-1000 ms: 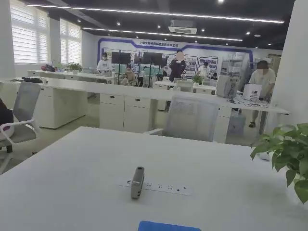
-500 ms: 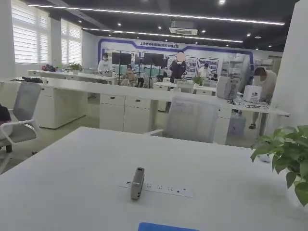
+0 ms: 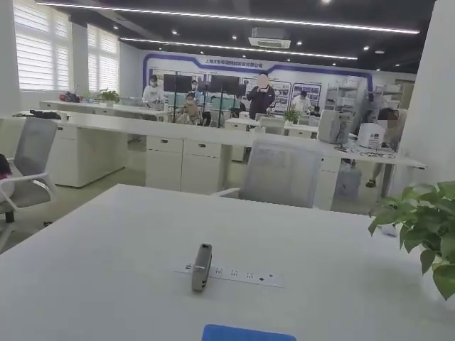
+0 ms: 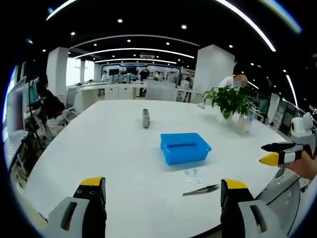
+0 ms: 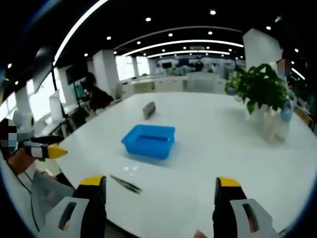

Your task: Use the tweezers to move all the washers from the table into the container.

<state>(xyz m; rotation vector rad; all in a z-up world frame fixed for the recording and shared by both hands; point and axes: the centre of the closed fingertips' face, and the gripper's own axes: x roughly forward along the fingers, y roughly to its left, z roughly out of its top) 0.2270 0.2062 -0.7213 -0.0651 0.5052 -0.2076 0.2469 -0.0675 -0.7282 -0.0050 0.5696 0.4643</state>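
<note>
Both tools empty, jaws wide apart: left tool (image 4: 162, 182) and right tool (image 5: 161, 180) are held back from the worktop (image 4: 114, 144) edge. The tweezers (image 4: 200, 189) lie flat near the front edge. A few washers (image 4: 192, 176) sit just beyond them, in front of the blue container (image 4: 185, 154).

Step in hand, as judged: pick up the tweezers. Approach across their length, straddle both arms near the middle and close softly so the tips can still pinch. The thin, flat body may slide, so press down before closing.
</note>
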